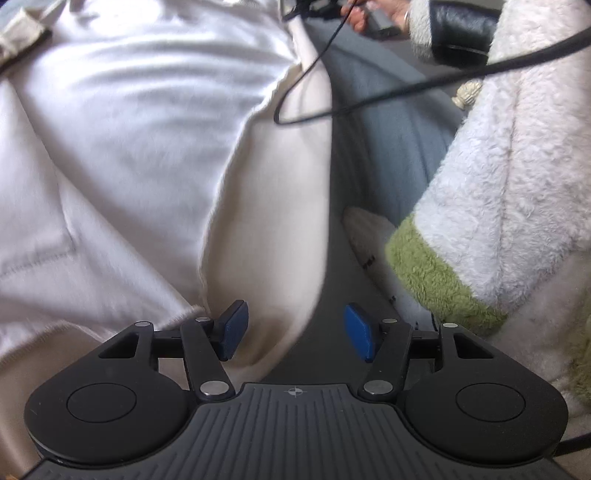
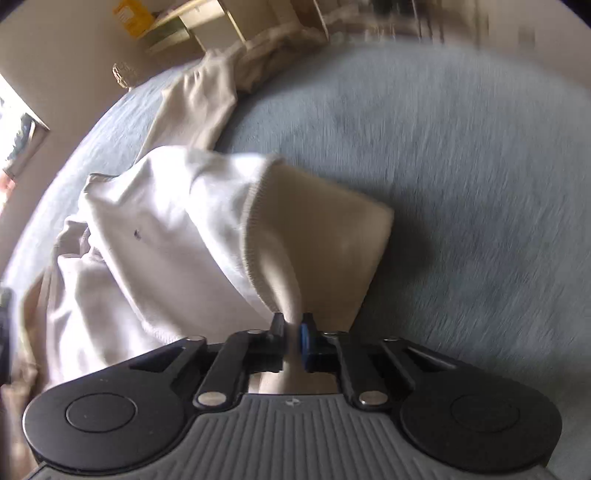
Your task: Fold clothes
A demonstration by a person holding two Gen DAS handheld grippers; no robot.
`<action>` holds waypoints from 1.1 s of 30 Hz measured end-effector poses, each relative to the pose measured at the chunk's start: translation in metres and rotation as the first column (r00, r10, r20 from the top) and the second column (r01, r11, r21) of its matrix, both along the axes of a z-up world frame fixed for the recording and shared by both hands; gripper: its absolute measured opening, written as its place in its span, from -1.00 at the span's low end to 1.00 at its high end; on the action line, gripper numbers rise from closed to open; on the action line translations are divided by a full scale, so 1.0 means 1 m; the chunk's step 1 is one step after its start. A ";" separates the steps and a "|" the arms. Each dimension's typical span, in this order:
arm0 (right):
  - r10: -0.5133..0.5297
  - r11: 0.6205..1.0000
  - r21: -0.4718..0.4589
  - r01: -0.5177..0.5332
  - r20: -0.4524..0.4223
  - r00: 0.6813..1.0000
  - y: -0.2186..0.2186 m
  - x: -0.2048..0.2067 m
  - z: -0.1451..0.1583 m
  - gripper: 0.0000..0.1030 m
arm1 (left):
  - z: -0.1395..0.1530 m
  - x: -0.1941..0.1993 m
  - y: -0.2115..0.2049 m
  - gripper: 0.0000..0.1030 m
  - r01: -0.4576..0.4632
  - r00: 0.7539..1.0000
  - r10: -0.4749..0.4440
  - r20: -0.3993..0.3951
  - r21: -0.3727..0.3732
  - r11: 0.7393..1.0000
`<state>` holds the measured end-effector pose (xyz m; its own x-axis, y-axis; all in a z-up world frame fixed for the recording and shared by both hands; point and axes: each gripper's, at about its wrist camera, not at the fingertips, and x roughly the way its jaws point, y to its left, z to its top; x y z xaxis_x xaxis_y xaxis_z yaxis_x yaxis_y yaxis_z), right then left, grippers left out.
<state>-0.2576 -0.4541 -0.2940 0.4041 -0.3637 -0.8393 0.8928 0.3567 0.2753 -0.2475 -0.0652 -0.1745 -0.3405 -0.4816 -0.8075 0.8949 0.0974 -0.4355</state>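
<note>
- Blue-grey soft bed cover [image 2: 461, 166], spread ahead and right of the jaws in the right wrist view; seen again as a strip [image 1: 388, 147] ahead of the jaws in the left wrist view.
- Fluffy white fleece sleeve with green cuff [image 1: 498, 177], right of the jaws.
- Thin black cable [image 1: 406, 86], looping far ahead of the jaws.
- Pale wooden shelving [image 2: 207, 22], far ahead, left.
- Yellow box [image 2: 131, 16], far upper left, blurred.

blue-grey bedspread [image 2: 461, 166] | pale shelf unit [image 2: 207, 26] | bright window [image 2: 14, 122]
</note>
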 end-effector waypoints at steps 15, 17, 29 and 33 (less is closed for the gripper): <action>-0.092 0.957 -0.287 0.047 -0.147 0.985 0.023 -0.030 0.031 0.46 | -0.005 -0.005 -0.004 0.13 0.047 0.999 -0.047 0.008 -0.018 0.999; -0.079 0.942 -0.333 0.026 -0.145 0.986 0.034 -0.030 0.036 0.56 | -0.004 -0.003 -0.004 0.13 0.042 0.999 -0.042 -0.012 -0.019 0.999; 0.062 0.988 -0.139 -0.070 -0.064 0.996 0.028 -0.056 0.030 0.92 | 0.012 -0.001 -0.004 0.14 0.004 0.996 -0.011 -0.088 -0.077 0.997; 0.148 0.940 -0.300 -0.163 -0.072 0.986 0.051 -0.050 0.058 0.92 | 0.019 -0.004 -0.008 0.17 0.027 0.993 -0.039 -0.110 -0.108 0.994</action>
<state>-0.3073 -0.4035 -0.2364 0.4384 -0.5401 -0.7184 0.8290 0.5519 0.0910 -0.2516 -0.0730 -0.1559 -0.4427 -0.5493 -0.7087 0.8421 0.0168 -0.5391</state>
